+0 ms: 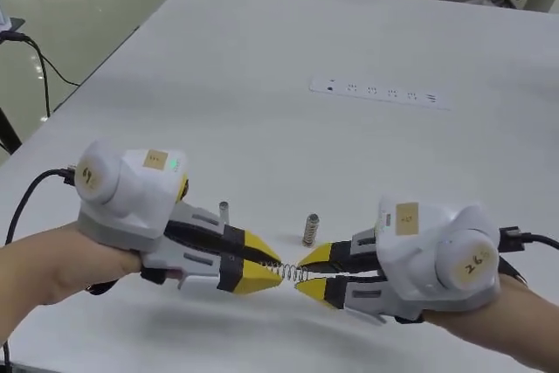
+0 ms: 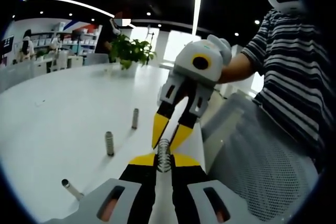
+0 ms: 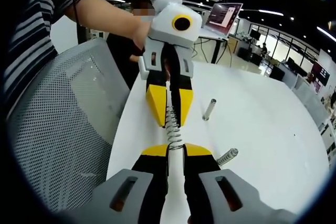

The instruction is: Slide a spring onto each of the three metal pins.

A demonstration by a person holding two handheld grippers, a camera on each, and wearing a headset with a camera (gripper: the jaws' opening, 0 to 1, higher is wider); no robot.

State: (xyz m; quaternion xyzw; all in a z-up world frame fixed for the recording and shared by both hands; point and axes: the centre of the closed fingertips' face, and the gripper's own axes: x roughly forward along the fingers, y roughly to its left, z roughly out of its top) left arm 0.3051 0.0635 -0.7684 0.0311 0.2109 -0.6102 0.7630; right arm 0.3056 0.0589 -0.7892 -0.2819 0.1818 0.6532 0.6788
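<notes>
Both ends pinched: my left gripper (image 1: 276,270) and right gripper (image 1: 303,273) each clamp the one spring (image 1: 291,272), low at the near edge. The sprung pin (image 1: 310,230) stands just beyond, the bare pin (image 1: 224,211) to its left. Looks like a handover. Next, one side releases and the other aligns the coil over it.

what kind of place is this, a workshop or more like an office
Most likely an open-plan office or lab space rather than a workshop: a long white table, a grey mesh office chair, an open laptop in the background, and a potted plant.
</notes>
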